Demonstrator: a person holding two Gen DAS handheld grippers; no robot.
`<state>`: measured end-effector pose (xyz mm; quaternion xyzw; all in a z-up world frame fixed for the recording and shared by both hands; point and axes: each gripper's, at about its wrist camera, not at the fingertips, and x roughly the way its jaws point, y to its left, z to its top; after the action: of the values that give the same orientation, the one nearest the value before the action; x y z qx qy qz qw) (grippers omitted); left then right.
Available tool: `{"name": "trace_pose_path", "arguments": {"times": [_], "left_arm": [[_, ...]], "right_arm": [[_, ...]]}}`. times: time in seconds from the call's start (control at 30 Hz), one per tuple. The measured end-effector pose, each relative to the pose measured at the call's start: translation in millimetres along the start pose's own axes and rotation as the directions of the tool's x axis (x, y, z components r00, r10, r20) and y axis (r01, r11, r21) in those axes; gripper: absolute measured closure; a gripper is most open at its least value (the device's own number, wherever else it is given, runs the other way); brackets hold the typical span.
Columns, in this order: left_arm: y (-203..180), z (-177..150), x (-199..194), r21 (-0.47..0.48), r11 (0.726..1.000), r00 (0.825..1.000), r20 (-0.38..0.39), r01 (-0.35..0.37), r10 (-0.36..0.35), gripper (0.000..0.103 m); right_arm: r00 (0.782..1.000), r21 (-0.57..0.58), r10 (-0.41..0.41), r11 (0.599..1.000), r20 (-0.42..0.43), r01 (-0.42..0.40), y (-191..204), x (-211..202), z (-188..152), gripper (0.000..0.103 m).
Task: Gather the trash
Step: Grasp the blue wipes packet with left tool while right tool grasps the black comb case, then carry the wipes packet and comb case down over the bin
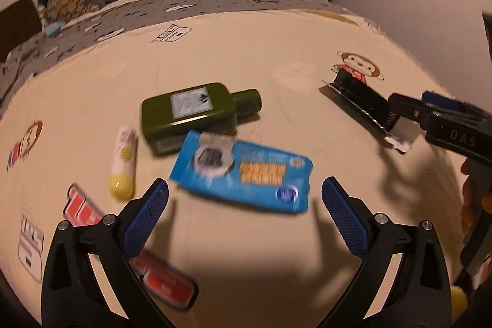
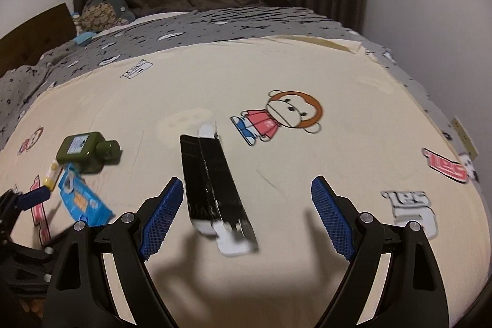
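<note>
Trash scattered over the cream cartoon-print bed sheet [image 2: 215, 76]: green bottle [image 1: 190, 112] lying flat, blue wipes packet [image 1: 246, 174] touching its near side, small white-and-yellow tube [image 1: 123, 162] just left of both. Black flattened carton [image 2: 212, 183] lying apart, to the right. Left tool [image 1: 244, 205] spread wide, gripping nothing, above the wipes packet. Right tool [image 2: 246, 205] likewise wide, empty, the carton's near end between its blue pads [image 2: 160, 217].
</note>
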<state>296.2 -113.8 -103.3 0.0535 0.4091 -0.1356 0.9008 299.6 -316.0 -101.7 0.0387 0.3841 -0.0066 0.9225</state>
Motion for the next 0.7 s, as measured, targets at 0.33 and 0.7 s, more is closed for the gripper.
{"name": "trace_pose_path", "arguments": {"times": [0.33, 0.7], "left_arm": [[-0.8, 11.4, 27.5, 0.002, 1.0, 0.998, -0.06, 0.01, -0.01, 0.036], [3.2, -7.7, 10.6, 0.014, 0.999, 0.997, -0.054, 0.051, -0.05, 0.064]], "right_arm": [[0.992, -0.002, 0.066, 0.998, -0.104, -0.066, 4.0, 40.4, 2.0, 0.066], [0.995, -0.076, 0.059, 0.995, -0.082, -0.066, 13.5, 18.4, -8.6, 0.093]]}}
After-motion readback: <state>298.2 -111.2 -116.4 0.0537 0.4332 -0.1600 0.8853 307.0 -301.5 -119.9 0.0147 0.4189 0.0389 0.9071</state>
